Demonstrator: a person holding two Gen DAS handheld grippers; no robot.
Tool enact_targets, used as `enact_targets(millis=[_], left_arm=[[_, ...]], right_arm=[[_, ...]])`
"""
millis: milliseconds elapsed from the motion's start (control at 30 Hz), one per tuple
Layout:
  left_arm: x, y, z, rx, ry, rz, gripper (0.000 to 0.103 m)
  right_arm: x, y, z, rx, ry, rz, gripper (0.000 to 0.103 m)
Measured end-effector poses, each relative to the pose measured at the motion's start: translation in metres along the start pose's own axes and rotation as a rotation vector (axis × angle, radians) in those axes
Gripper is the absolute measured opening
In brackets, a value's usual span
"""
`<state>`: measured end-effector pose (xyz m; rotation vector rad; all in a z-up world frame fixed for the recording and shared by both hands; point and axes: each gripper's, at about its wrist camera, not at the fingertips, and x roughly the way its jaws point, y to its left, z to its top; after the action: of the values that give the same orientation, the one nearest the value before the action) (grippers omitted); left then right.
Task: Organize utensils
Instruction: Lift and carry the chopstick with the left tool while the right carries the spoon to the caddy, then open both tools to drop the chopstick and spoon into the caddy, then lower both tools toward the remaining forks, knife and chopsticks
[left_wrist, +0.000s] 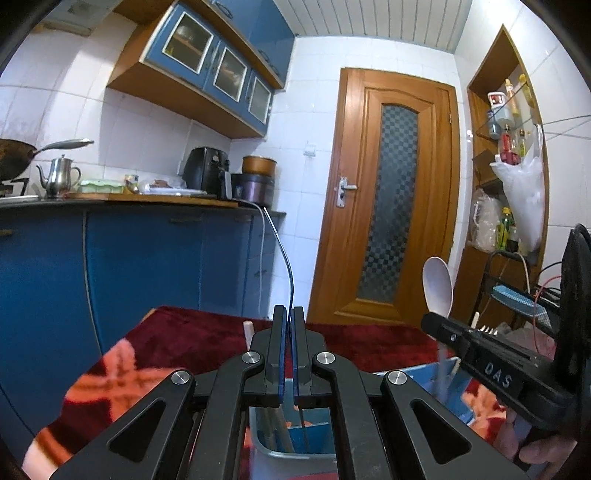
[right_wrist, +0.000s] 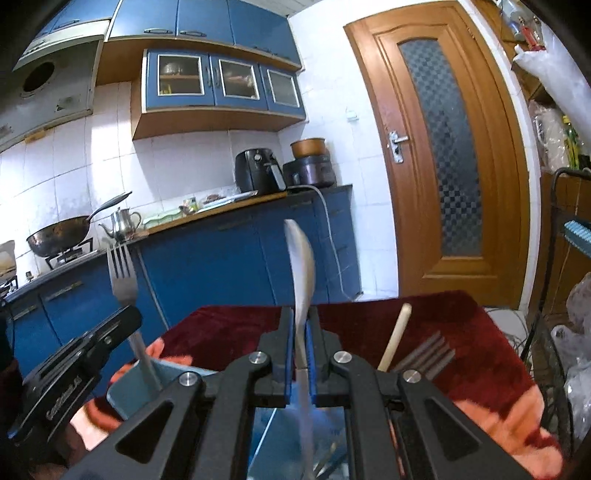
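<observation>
My left gripper (left_wrist: 289, 314) is shut on a steel fork, seen edge-on as a thin curved line (left_wrist: 286, 266); in the right wrist view its tines (right_wrist: 122, 273) stand upright above a blue holder (right_wrist: 136, 387). My right gripper (right_wrist: 302, 314) is shut on a pale spoon (right_wrist: 303, 266), bowl up; the left wrist view shows the spoon (left_wrist: 438, 286) held over the blue holder (left_wrist: 448, 384). Below my left gripper a grey compartment (left_wrist: 271, 439) holds sticks. A wooden stick (right_wrist: 395, 338) and another fork (right_wrist: 428, 352) stand behind my right gripper.
The holders stand on a table with a dark red patterned cloth (left_wrist: 207, 332). Blue cabinets and a counter with kettle (left_wrist: 59, 175), wok, air fryer (left_wrist: 207, 171) and cooker lie beyond. A wooden door (left_wrist: 391, 199) is ahead; shelves and a rack (left_wrist: 517, 295) are at right.
</observation>
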<state>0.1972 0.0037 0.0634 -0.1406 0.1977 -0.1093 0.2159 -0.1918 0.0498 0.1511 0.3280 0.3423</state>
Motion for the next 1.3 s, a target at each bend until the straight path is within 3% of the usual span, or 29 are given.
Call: enact_targets(millis=[133, 200, 733, 1033, 1300], left_arm=[[0.002, -0.003, -0.003, 0.0, 0.054, -0.013, 0.006], [0.001, -0.004, -0.003, -0.001, 0.072, -0.026, 0.013], [-0.055, -0.01, 0.001, -0.01, 0.154, -0.094, 0.013], [-0.093, -0.017, -0.004, 0.03, 0.2, -0.108, 0.013], [-0.111, -0.021, -0.014, 0.04, 0.29, -0.117, 0.013]], right_arm=[[-0.008, 0.002, -0.005, 0.002, 0.023, 0.015, 0.032], [-0.012, 0.004, -0.006, 0.008, 0.029, 0.022, 0.032], [-0.086, 0.017, 0.003, 0.039, -0.001, 0.074, 0.037], [-0.119, 0.018, -0.011, 0.07, 0.08, 0.051, 0.037], [-0.14, 0.012, -0.033, 0.091, 0.158, 0.022, 0.039]])
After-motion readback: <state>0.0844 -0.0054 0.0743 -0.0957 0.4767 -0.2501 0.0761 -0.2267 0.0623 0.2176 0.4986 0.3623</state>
